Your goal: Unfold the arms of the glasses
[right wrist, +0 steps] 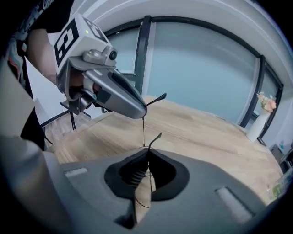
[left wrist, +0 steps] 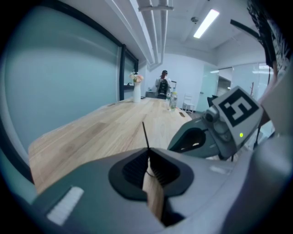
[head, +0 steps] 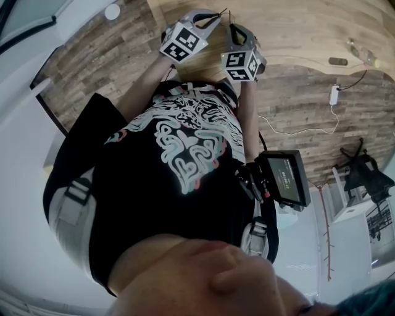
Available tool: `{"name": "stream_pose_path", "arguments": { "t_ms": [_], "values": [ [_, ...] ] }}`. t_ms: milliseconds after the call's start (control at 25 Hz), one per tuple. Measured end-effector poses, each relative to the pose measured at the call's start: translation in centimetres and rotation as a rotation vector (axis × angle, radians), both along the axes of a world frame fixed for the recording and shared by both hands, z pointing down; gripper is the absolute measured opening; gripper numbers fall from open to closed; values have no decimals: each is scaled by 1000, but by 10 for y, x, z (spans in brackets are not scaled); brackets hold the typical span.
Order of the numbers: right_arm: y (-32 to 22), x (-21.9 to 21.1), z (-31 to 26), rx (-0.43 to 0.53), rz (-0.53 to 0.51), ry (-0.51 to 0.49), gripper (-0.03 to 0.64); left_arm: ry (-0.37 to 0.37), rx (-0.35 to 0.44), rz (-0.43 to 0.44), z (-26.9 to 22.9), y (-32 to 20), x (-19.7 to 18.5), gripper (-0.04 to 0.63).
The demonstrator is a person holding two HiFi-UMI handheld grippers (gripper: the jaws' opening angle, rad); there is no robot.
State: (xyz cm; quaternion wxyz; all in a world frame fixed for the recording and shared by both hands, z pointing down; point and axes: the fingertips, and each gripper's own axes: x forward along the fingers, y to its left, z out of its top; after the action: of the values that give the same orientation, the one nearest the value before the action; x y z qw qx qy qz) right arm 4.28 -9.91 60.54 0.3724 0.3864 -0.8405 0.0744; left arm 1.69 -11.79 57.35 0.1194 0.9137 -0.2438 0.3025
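1. Head view: the person holds both tools up in front of the chest, over the edge of the wooden surface [head: 296, 31]. The left tool [head: 213, 20] and the right tool [head: 232, 28] point toward each other, tips nearly meeting. The glasses [head: 220, 16] show only as thin dark wires between them, held off the surface, probably so that an arm can swing freely. Each marker cube bears black-and-white squares and no words. The shirt print is ornament, not lettering. The figures on the screen of the device [head: 287, 178] at the waist are too small to read.

2. Left gripper view: the left tool's [left wrist: 148, 151] jaws are closed, with a thin black rod of the glasses [left wrist: 145, 135] pinched between the pads and standing up out of them. The right tool [left wrist: 176, 142] sits just beside it, so one side can likely brace the frame while the other turns the arm. A vase [left wrist: 136, 91] and a bottle [left wrist: 172, 101] stand far down the surface, with a person [left wrist: 161, 87] beyond them.

3. Right gripper view: the right tool's [right wrist: 147, 155] jaws are pressed together on thin wire, and a curved black tip [right wrist: 156, 137] pokes out above them. A fine line runs up to the left tool [right wrist: 141, 112], which grips another dark arm end. No brand shows on the frame.
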Motion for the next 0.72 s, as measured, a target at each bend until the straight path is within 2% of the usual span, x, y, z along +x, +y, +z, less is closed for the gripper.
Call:
{"name": "stream_pose_path", "arguments": {
  "t_ms": [280,400,560,720],
  "values": [
    [-3,15,-22,60,81,-132,5,18,-3,-14,-2,-7,1,0],
    [-4,15,-30,82,77,-194,6,26,5,-18,-5,-13,1,0],
    [9,16,-60,117,56,-325,5,26,12,-34,-16,-9,-2,0],
    [17,31,-88,138,97,-481,5,48,20,-67,-30,-10,-10,1]
  ]
}}
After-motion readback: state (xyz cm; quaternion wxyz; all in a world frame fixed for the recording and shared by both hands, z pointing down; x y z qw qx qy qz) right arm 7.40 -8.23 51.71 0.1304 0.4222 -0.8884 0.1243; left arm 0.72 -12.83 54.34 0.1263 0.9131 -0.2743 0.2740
